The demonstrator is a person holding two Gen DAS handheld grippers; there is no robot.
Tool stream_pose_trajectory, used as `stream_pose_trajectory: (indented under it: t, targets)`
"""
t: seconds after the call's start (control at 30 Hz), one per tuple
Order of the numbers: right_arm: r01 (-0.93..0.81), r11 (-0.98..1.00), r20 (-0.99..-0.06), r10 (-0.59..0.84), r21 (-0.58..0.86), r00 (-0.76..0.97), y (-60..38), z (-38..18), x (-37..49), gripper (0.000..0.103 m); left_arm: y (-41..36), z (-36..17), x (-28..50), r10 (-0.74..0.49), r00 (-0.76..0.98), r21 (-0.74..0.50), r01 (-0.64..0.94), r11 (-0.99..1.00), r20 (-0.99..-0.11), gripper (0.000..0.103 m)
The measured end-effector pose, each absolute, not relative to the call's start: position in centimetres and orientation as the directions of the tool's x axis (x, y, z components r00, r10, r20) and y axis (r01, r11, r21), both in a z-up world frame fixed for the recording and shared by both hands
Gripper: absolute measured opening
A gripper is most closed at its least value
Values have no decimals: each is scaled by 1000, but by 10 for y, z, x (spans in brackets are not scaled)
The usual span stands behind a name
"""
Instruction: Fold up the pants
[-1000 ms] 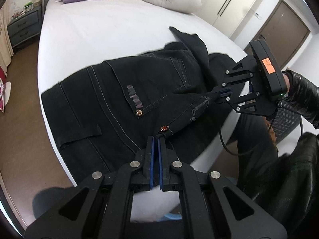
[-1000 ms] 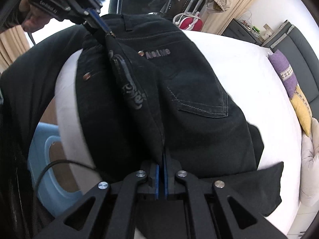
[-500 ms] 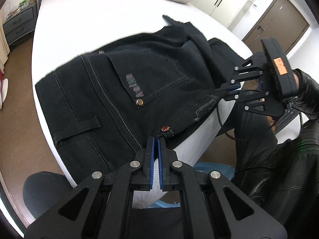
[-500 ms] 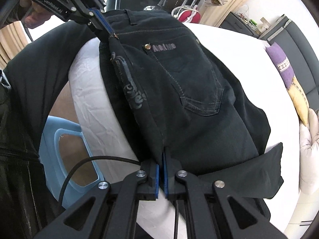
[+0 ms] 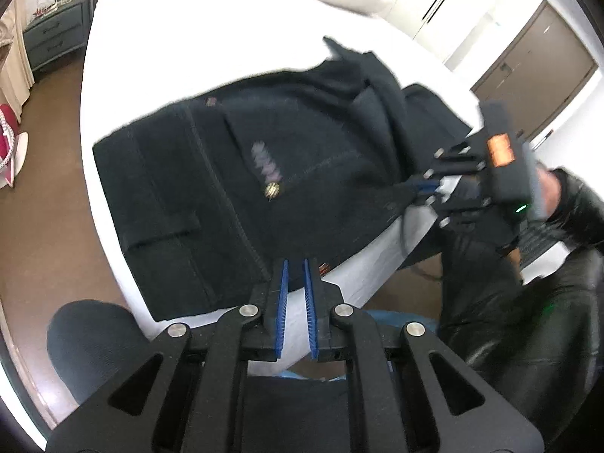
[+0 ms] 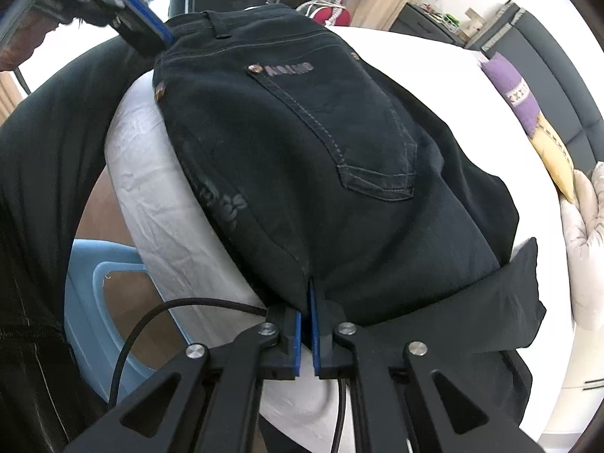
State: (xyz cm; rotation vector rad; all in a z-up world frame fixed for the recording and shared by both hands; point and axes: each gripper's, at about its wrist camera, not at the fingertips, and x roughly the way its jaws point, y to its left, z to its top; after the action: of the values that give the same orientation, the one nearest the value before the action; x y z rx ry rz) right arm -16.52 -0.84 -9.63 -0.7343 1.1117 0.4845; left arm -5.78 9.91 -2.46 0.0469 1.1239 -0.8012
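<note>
Left gripper (image 5: 295,275) has just opened, dropping the pants (image 5: 264,173) waist onto the bed (image 5: 196,37); your right gripper (image 6: 306,304) still pinches the fold edge. Fold laid, release next.

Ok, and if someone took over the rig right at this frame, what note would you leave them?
Left gripper: open, tips at the edge of the pants, holding nothing.
Right gripper: shut on their near edge.
Pants: spread on the bed corner, back pocket up, apparently halved lengthwise.
Left to do: free the right grip, then fold the length into a compact stack.
</note>
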Motion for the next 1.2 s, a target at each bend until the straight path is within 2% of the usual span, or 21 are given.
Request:
stream_pose_trajectory:
  t: [0.13,0.2,0.3,0.37,0.4,0.43,0.53,0.7,0.8,0.87,1.0,1.2]
  targets:
    - [-675,677,-920,-8,-293,391,-8,-102,-166,8,88,-1,-52,-606,231,-377,603,703,-761,8]
    - [-658,699,-919,3,-280,395,-10,-106,-164,8,66,-3,-42,-603,238,-377,594,710,-761,8]
    - [-618,740,-910,21,-265,415,-15,-103,-173,9,35,-28,-28,-591,208,-389,580,716,-779,8]
    - [-572,783,-900,36,-244,434,-22,-99,-177,15,20,-60,-18,-525,168,-369,538,758,-834,8]
    - [-542,810,-899,44,-224,437,-28,-95,-180,29,17,-73,-17,-504,166,-361,518,776,-847,8]
    - [-522,829,-900,55,-200,433,-33,-91,-182,50,19,-73,-18,-514,179,-368,509,778,-839,8]
    - [-438,896,-868,158,-74,470,-61,-66,-202,66,22,-71,-18,-527,183,-389,488,782,-830,8]
    - [-138,974,-825,224,178,518,-150,-34,-238,68,19,-62,-16,-513,191,-369,494,787,-837,8]
    - [13,965,-777,202,262,597,-206,-4,-259,68,9,-47,-20,-522,226,-356,512,782,-822,8]
    - [64,955,-737,181,291,651,-231,15,-266,68,4,-35,-20,-555,233,-376,527,762,-799,8]
    - [147,935,-669,114,322,735,-268,44,-245,80,-29,-34,-11,-572,217,-392,538,746,-791,8]
    - [183,957,-733,41,223,679,-274,32,-148,82,-54,-63,3,-502,152,-365,516,775,-851,8]
